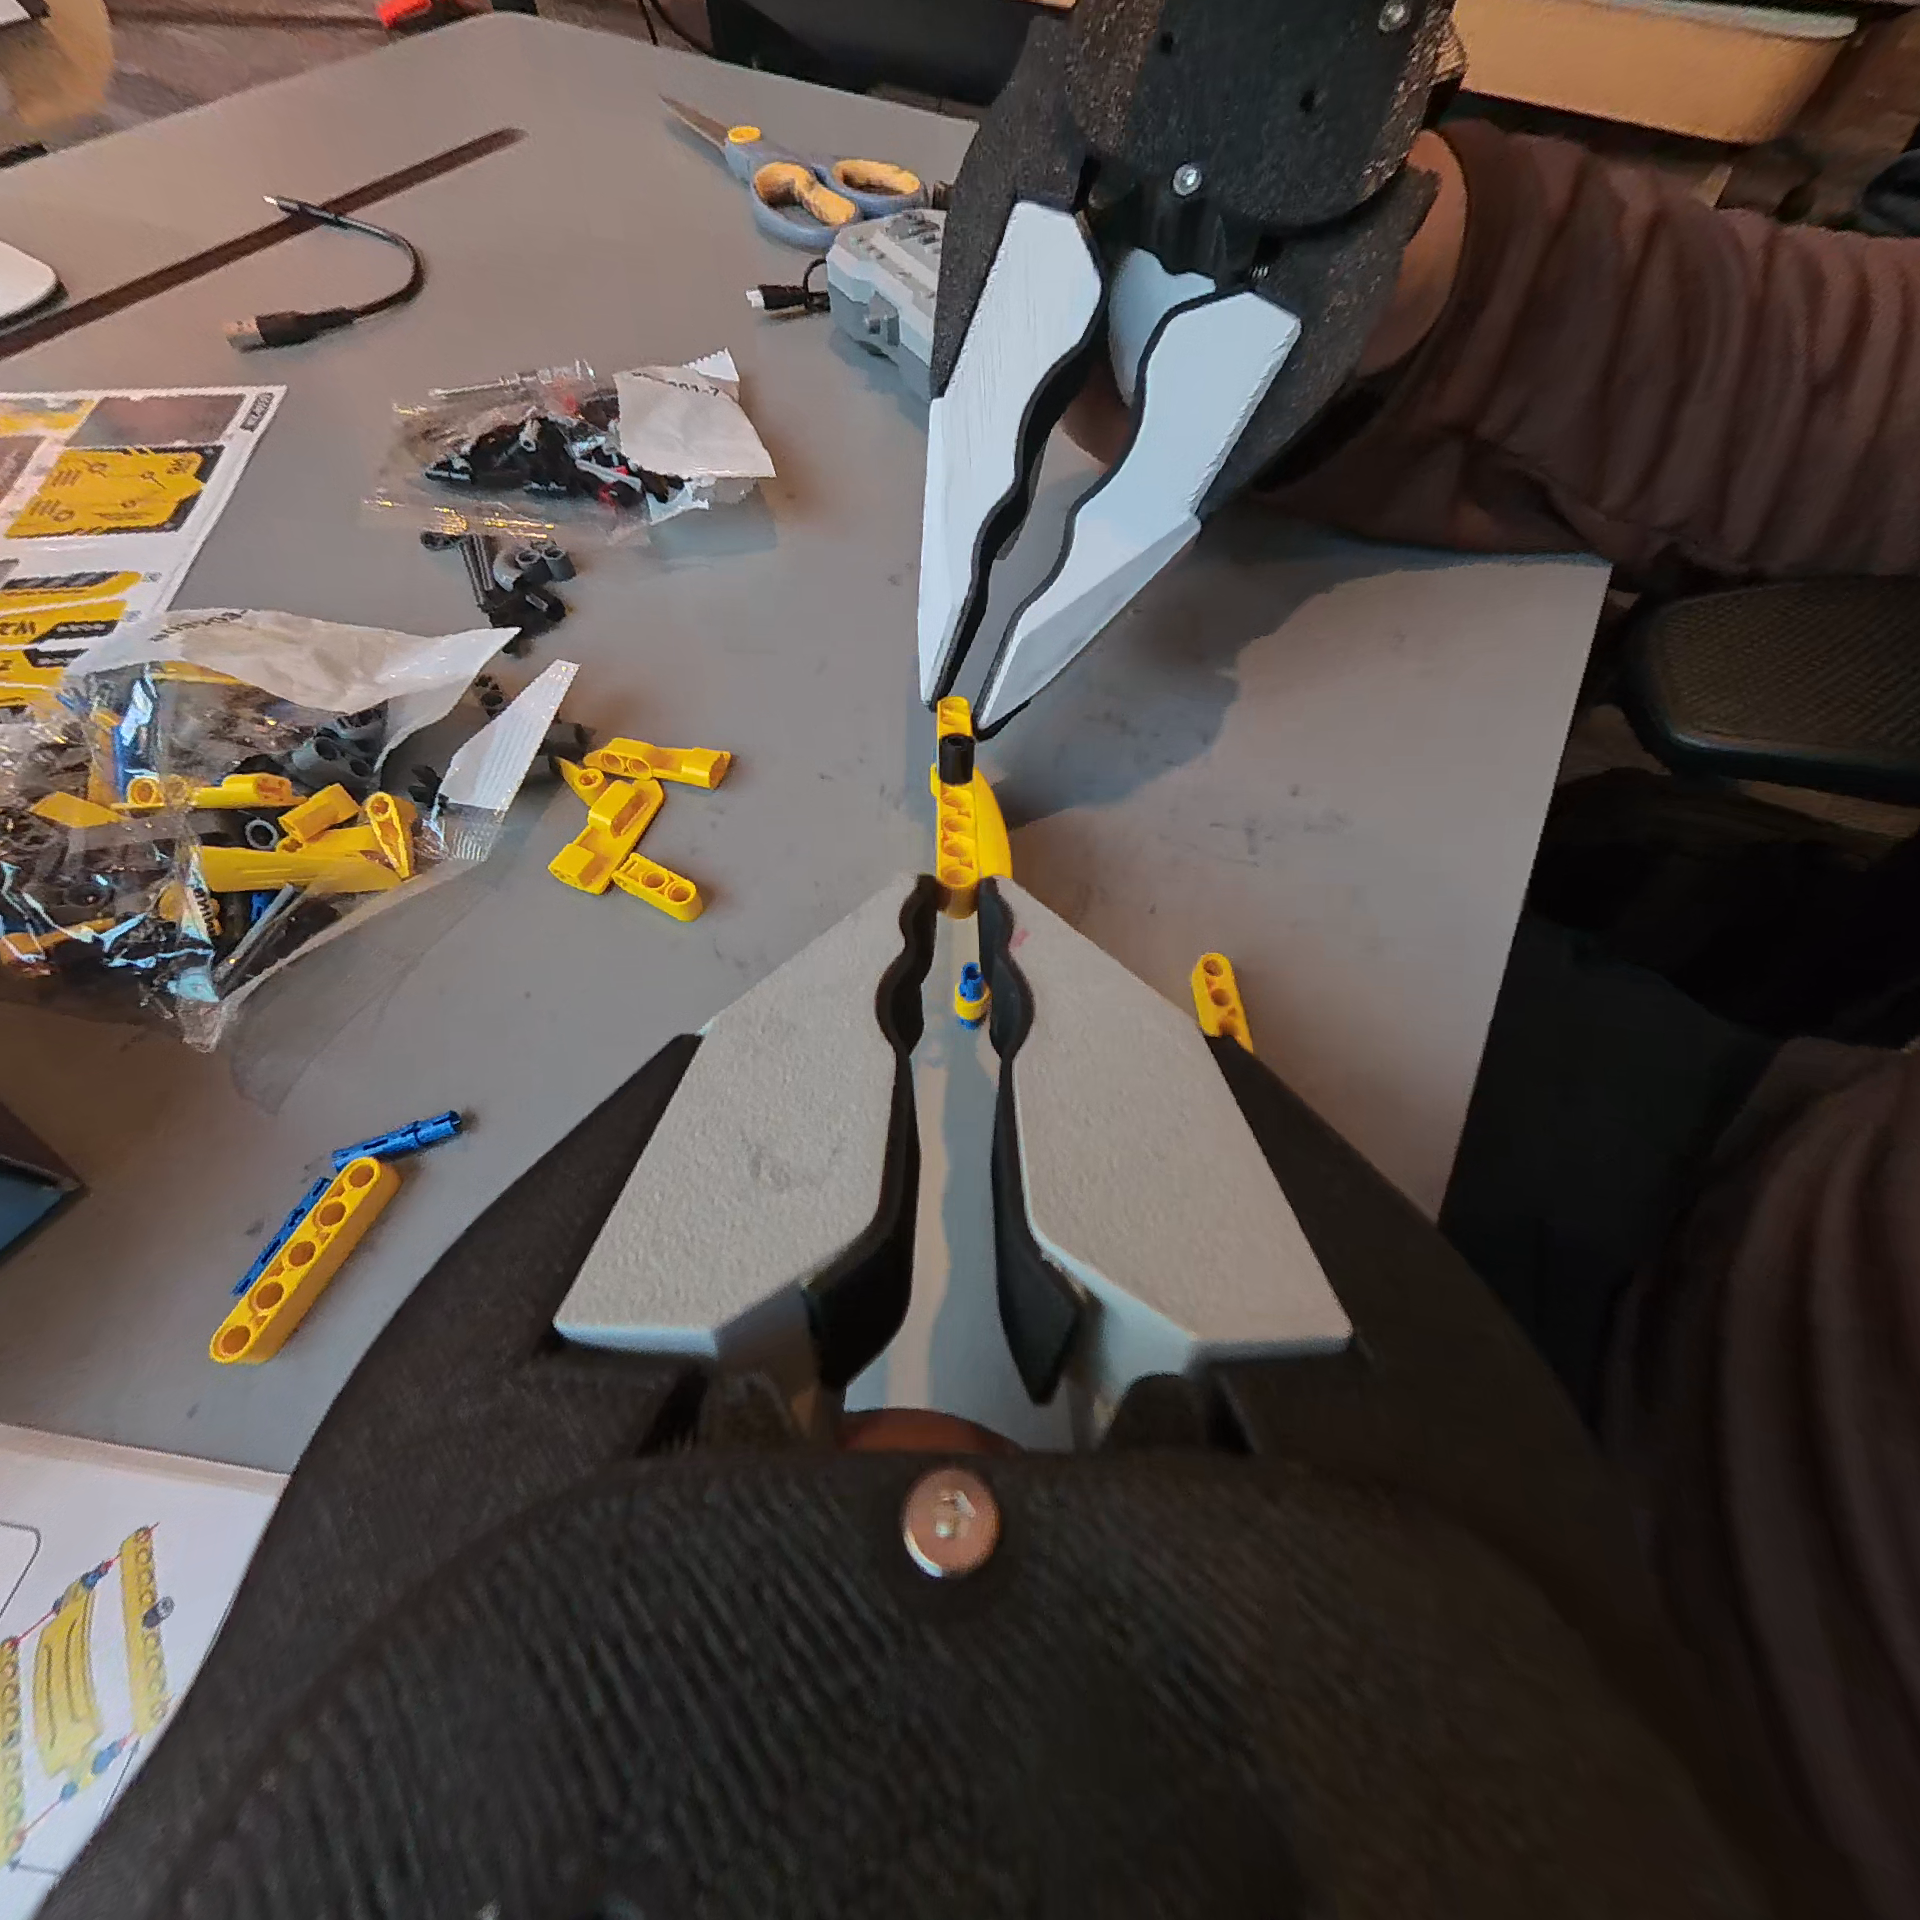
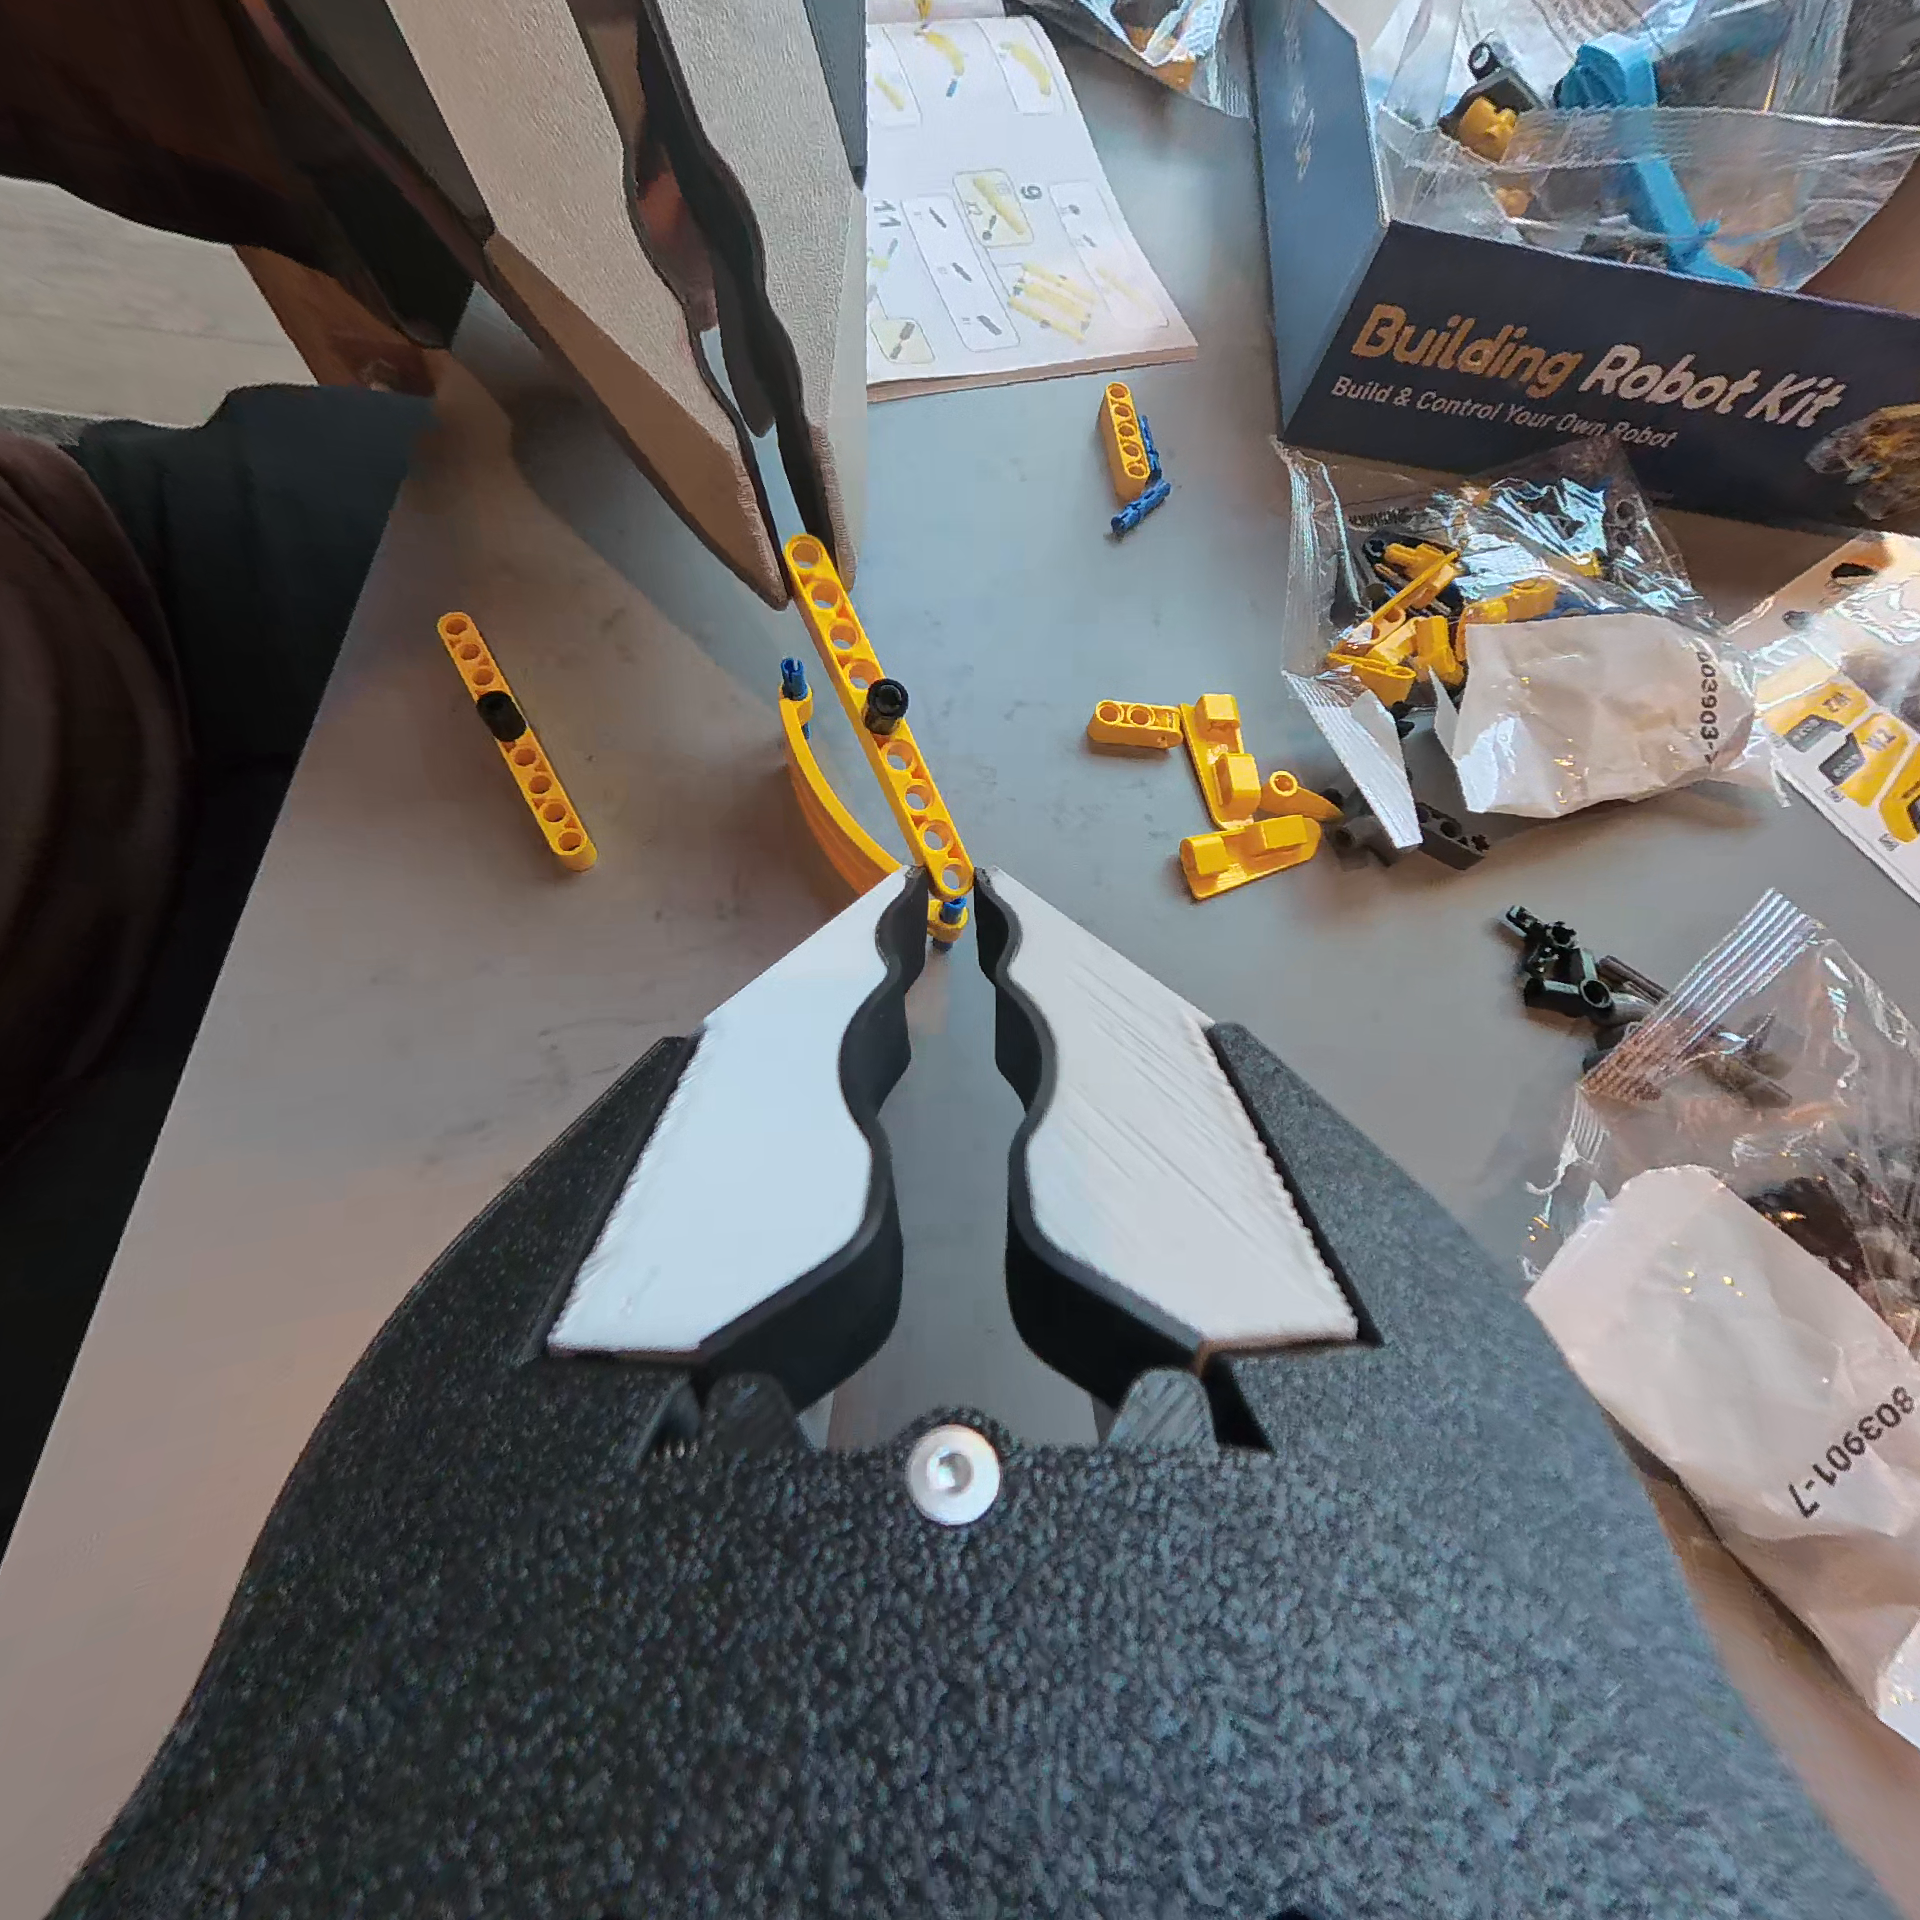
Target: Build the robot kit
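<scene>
A: Where do the two grippers meet?

B: Close to one bench (image 2: 312,1039) edge, by a corner. A long yellow holed beam (image 2: 878,717), with a black pin (image 2: 886,704) through it, spans between them above the surface. The left gripper (image 1: 951,899) has its jaws clenched on one end; the right gripper (image 2: 948,883) clamps the other.

A: Is there room to move?

B: Bare grey surface lies to the edge side, apart from one second yellow beam (image 2: 516,738) lying flat. A curved yellow piece (image 2: 821,790) with a blue pin (image 2: 794,673) sits just beside the held beam.

A: And the clutter?

B: Toward the bench's middle: loose yellow pieces (image 2: 1216,790), torn clear parts bags (image 2: 1496,665), an instruction booklet (image 2: 1008,239), a dark box (image 2: 1558,353). Scissors (image 1: 821,182) and a black cable (image 1: 332,281) lie near the far edge.
</scene>
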{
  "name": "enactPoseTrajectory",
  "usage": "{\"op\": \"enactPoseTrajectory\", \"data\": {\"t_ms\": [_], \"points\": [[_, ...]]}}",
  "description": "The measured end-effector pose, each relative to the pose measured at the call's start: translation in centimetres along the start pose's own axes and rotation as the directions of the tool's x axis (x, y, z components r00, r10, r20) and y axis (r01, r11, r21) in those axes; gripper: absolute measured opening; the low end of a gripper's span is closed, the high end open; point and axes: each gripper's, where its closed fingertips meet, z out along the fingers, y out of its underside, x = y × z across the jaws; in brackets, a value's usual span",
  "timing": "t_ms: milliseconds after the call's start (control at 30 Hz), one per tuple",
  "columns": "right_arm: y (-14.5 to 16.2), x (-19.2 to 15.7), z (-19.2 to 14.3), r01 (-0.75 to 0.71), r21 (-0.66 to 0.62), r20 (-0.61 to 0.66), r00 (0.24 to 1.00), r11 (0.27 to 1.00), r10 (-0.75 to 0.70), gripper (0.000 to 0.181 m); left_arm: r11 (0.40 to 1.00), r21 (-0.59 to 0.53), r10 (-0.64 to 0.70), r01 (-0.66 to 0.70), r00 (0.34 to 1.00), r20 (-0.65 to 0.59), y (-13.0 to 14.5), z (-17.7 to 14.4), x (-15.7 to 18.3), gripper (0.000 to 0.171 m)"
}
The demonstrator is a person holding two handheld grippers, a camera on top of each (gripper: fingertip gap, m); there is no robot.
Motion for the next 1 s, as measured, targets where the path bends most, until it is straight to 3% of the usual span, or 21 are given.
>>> {"op": "enactPoseTrajectory", "data": {"t_ms": [600,1000], "points": [[0.5,-0.1,0.4,0.044,-0.031,-0.020,0.999,0.999,-0.044,0.008,0.998,-0.068,0.015,-0.014,1.000,0.004,1.4,0.4,0.2,0.005],[0.4,0.0,0.4,0.094,-0.064,-0.071,0.993,0.994,-0.099,0.008,1.000,-0.020,0.006,-0.006,1.000,0.017,0.7,0.2,0.0,0.004]]}}
